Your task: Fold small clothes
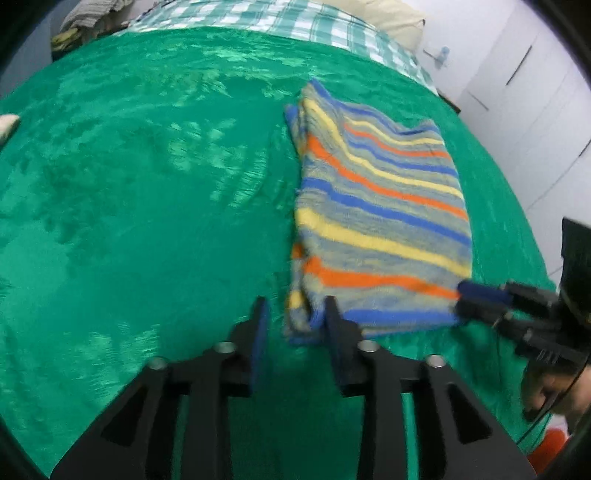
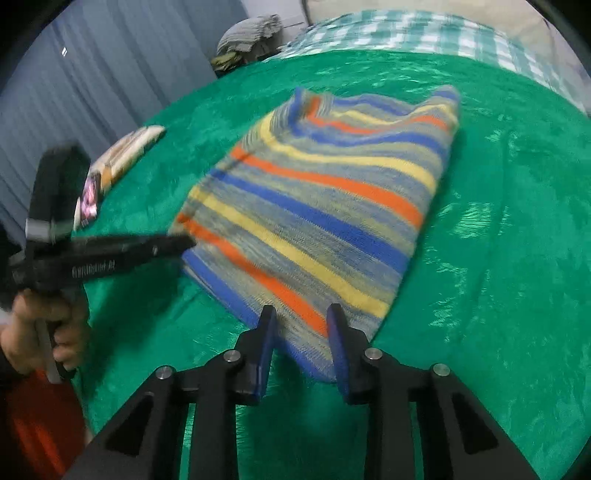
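Note:
A striped knit garment [image 1: 376,221] in blue, yellow, orange and grey lies folded into a long rectangle on a green blanket [image 1: 147,184]. My left gripper [image 1: 295,306] is at its near left corner; the jaws stand apart, and the corner lies between them beside the right finger. In the same view my right gripper [image 1: 461,297] reaches the near right corner from the side. In the right wrist view the garment [image 2: 325,206] runs away from my right gripper [image 2: 301,314], whose jaws straddle the near corner without pressing it. A hand holds my left gripper [image 2: 186,242] at the other corner.
A teal checked sheet [image 1: 295,18] and a cream pillow [image 1: 391,18] lie beyond the blanket. A heap of clothes [image 2: 251,33] sits at the far end. A flat printed packet [image 2: 122,155] lies near the bed's edge. White cupboard doors [image 1: 535,92] and a grey curtain [image 2: 92,85] flank the bed.

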A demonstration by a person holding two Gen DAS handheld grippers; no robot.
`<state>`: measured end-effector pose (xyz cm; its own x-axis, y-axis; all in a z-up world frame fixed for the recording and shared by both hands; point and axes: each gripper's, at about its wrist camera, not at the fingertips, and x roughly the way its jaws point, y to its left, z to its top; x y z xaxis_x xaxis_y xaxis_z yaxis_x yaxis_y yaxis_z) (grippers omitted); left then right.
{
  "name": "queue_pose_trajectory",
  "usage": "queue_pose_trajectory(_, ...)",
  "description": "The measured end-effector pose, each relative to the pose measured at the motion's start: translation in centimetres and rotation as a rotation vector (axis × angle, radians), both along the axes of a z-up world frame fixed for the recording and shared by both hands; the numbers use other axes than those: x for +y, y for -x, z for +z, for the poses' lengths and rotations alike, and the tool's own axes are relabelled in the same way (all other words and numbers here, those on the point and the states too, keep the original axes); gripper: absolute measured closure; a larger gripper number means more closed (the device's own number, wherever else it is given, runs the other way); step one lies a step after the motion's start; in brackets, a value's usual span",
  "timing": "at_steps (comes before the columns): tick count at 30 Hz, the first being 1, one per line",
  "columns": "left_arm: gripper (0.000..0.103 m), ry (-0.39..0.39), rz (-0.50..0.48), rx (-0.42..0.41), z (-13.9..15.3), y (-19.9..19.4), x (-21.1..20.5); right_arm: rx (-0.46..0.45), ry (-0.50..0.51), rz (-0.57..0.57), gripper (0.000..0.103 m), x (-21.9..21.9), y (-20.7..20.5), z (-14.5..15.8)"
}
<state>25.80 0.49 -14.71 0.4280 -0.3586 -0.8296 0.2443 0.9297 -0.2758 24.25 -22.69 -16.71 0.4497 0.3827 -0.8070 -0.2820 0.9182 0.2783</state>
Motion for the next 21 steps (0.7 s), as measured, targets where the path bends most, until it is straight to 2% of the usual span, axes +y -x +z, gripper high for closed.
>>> queue_pose_trajectory(2, 0.048, 0.029, 0.016, -0.048, 1.7, -0.4, 1.4, -0.003, -0.042, -0.032, 0.069, -1.2, -0.4, 1.2)
queue_pose_trajectory(3, 0.031, 0.059, 0.028, -0.079, 2.7, -0.9, 2.0, -0.023, -0.053, -0.054, 0.064, -2.0, -0.6, 1.9)
queue_pose_trajectory(4, 0.020, 0.086, 0.036, -0.105, 3.4, -1.7, 2.4, -0.042, -0.068, -0.076, 0.047, -2.7, -0.8, 2.4)
queue_pose_trajectory(5, 0.016, 0.110, 0.041, -0.123, 4.0, -2.9, 2.5, -0.062, -0.092, -0.104, 0.032, -3.6, -1.1, 2.9)
queue_pose_trajectory(6, 0.010, 0.135, 0.031, -0.119, 4.0, -4.1, 2.4, -0.075, -0.123, -0.138, 0.029, -4.5, -1.6, 3.1)
queue_pose_trajectory(8, 0.008, 0.165, -0.030, -0.061, 2.9, -7.3, 1.0, -0.062, -0.214, -0.195, 0.029, -6.1, -3.1, 3.0)
queue_pose_trajectory(10, 0.009, 0.164, -0.087, 0.012, 1.0, -10.0, -0.9, 0.005, -0.335, -0.243, 0.029, -7.4, -5.0, 1.2)
queue_pose_trajectory(11, 0.010, 0.172, -0.113, 0.050, 0.0, -11.0, -1.6, 0.025, -0.366, -0.260, 0.029, -7.6, -5.7, 0.4)
queue_pose_trajectory(13, 0.017, 0.179, -0.126, 0.095, -1.2, -11.9, -2.5, 0.072, -0.458, -0.287, 0.030, -7.8, -7.3, -1.5)
queue_pose_trajectory(15, 0.020, 0.198, -0.128, 0.094, -1.8, -12.5, -3.2, 0.076, -0.531, -0.300, 0.033, -7.5, -8.7, -2.8)
queue_pose_trajectory(16, 0.037, 0.198, -0.135, 0.099, -1.9, -12.5, -3.5, 0.066, -0.551, -0.302, 0.033, -7.1, -9.2, -3.0)
queue_pose_trajectory(17, 0.052, 0.197, -0.145, 0.108, -2.0, -12.5, -3.9, 0.061, -0.568, -0.310, 0.039, -6.8, -9.8, -3.2)
queue_pose_trajectory(18, 0.080, 0.210, -0.156, 0.130, -2.4, -12.5, -4.3, 0.066, -0.576, -0.319, 0.046, -6.4, -10.4, -3.5)
queue_pose_trajectory(19, 0.085, 0.219, -0.151, 0.142, -2.4, -12.3, -4.4, 0.094, -0.563, -0.318, 0.069, -5.8, -11.1, -3.9)
queue_pose_trajectory(20, 0.086, 0.214, -0.138, 0.128, -2.2, -12.0, -4.4, 0.112, -0.535, -0.316, 0.077, -5.2, -11.3, -4.0)
queue_pose_trajectory(21, 0.087, 0.217, -0.131, 0.117, -1.6, -11.9, -4.3, 0.107, -0.496, -0.318, 0.077, -4.8, -11.4, -3.7)
